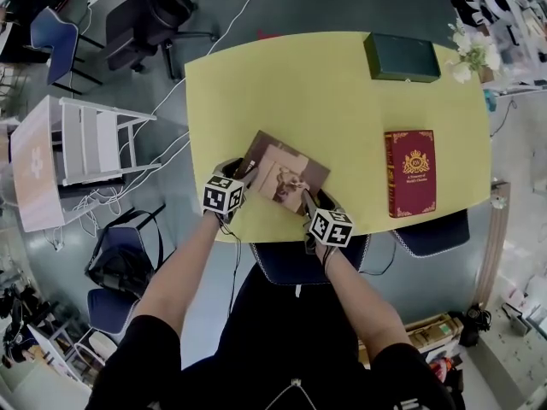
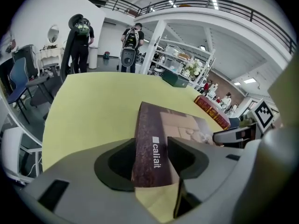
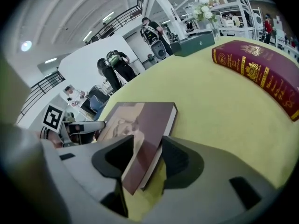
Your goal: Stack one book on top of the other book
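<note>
We take this as the pickup: our left claw [image 2: 152, 158] and right claw [image 3: 148, 160] stand released astride the brown book [image 1: 282, 174] at the near edge of the table [image 1: 342, 118], and next must clench, lift and carry it onto the red book [image 1: 410, 172]

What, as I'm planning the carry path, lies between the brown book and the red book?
Nothing: only bare yellow table separates the brown book from the red book, as the head view shows.
</note>
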